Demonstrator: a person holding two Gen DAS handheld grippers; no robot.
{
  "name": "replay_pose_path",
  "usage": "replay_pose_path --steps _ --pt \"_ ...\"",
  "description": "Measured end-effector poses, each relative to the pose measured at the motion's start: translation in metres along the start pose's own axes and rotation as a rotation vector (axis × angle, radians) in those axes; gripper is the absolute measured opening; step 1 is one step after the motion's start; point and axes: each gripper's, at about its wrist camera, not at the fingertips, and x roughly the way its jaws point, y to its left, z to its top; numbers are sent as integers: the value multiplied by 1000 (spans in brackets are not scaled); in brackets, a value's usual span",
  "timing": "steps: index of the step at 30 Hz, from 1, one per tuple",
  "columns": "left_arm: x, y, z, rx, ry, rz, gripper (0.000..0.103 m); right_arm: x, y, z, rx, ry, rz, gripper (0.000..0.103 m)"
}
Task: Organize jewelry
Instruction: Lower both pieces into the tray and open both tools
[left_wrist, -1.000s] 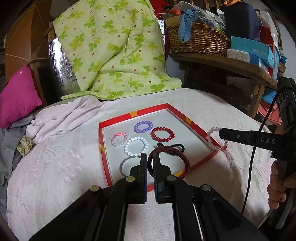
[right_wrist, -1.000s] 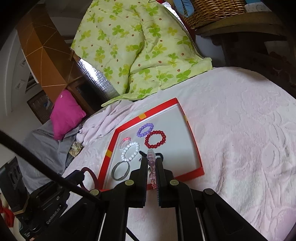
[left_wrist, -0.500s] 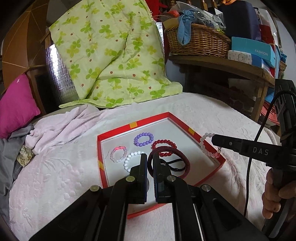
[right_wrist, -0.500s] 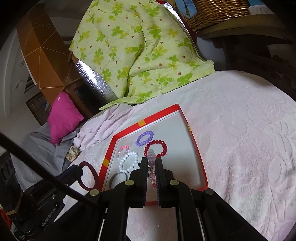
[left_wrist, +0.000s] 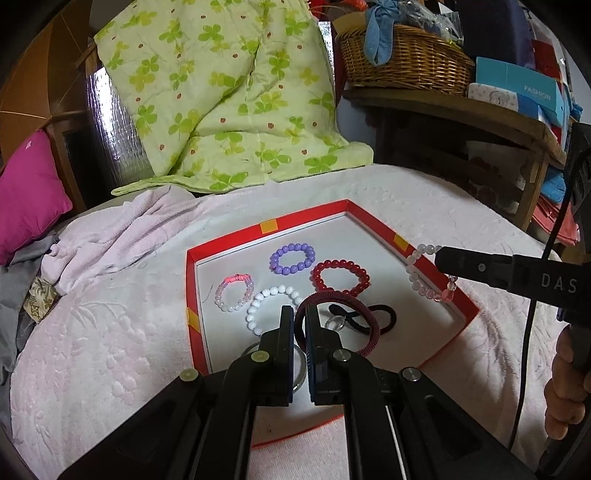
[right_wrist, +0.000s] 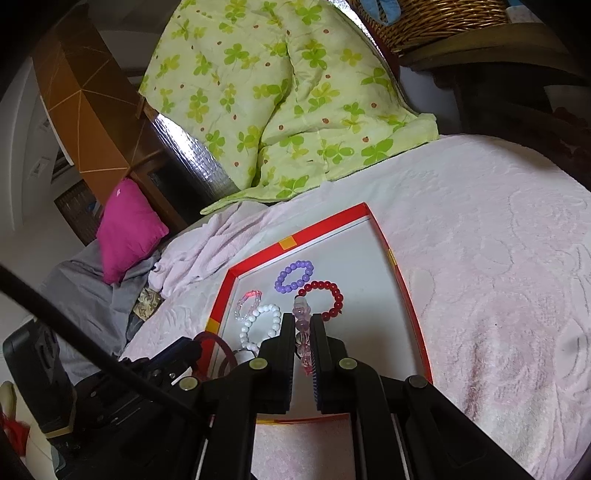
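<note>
Both tools grip: left tool (left_wrist: 299, 314) maroon band (left_wrist: 364, 321); right tool (right_wrist: 303, 325) (over tray (left_wrist: 192, 280)) pale bracelet (left_wrist: 417, 277).

Pink-covered bed (left_wrist: 110, 332), green clover quilt (left_wrist: 229, 92), wooden shelf (left_wrist: 461, 110).

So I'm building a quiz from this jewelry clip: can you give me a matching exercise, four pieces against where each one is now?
Things:
1. purple bead bracelet
2. maroon braided band
3. pale pink bead bracelet
4. white bead bracelet

Places:
A. held in the right gripper, hanging over the tray's right rim
B. lying in the red tray, nearest its far corner
C. lying in the tray just ahead of the left gripper
D. held in the left gripper

Pairs: 1-B, 2-D, 3-A, 4-C
</note>
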Motion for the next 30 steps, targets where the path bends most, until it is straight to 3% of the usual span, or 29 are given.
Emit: replay_pose_path --steps 30 --pt "51 -8 -13 32 126 -4 6 35 -22 -7 31 138 -28 9"
